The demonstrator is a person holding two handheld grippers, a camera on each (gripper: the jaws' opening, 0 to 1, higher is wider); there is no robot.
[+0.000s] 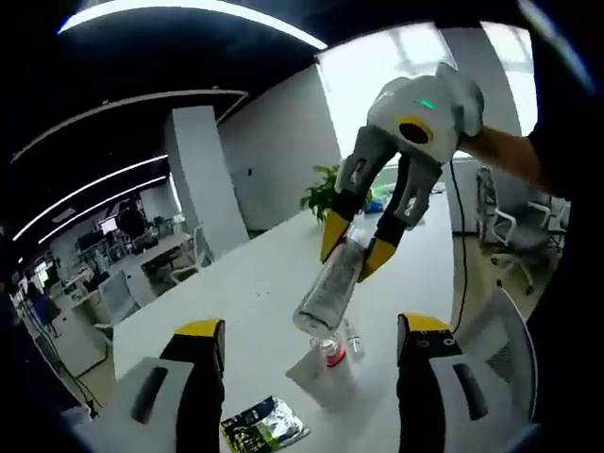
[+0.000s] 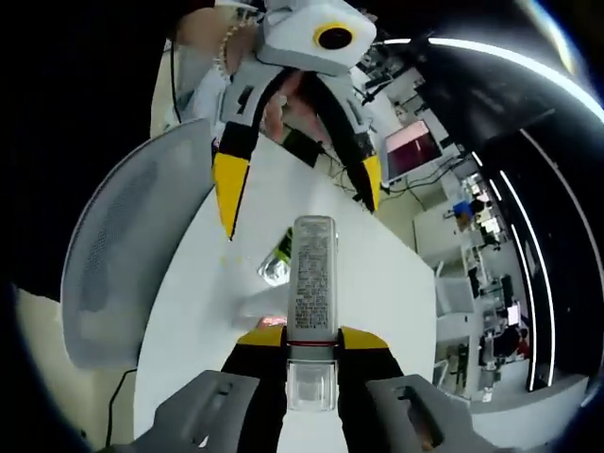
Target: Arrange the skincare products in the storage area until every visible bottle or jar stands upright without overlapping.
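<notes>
**Right tongs lift a clear bottle above the white table**

Both tongs are over the long white table point(image 1: 274, 274). My right tongs point(image 1: 357, 247) are clamped on a clear bottle point(image 1: 330, 288), the yellow tips pressed against its upper part. The bottle hangs tilted in the air, its lower end pointing toward the table's near end. My left tongs point(image 1: 307, 344) stand wide apart with nothing between the tips.

As for what is in the containers: the bottle looks see-through and I cannot tell whether it holds anything. In the right gripper view its side carries a label of small print point(image 2: 312, 278), too small to read, and a clear squarish cap point(image 2: 310, 385) sits at the end nearest the camera, between my right tongs point(image 2: 311, 342). Under the bottle, near the table's near end, lie a small item with a red part point(image 1: 330, 352) and a small clear bottle point(image 1: 354, 343) just beside it; both are blurred. A dark green and white sachet point(image 1: 264, 427) lies flat by the near edge, between my left jaws.

The left gripper view shows the bottle from the side, with a green plant point(image 1: 326, 193) at the table's far end. The right gripper view looks along the bottle instead, and my open left tongs point(image 2: 300, 193) hang beyond it, with a grey chair back point(image 2: 132, 245) beside the table's edge.
</notes>
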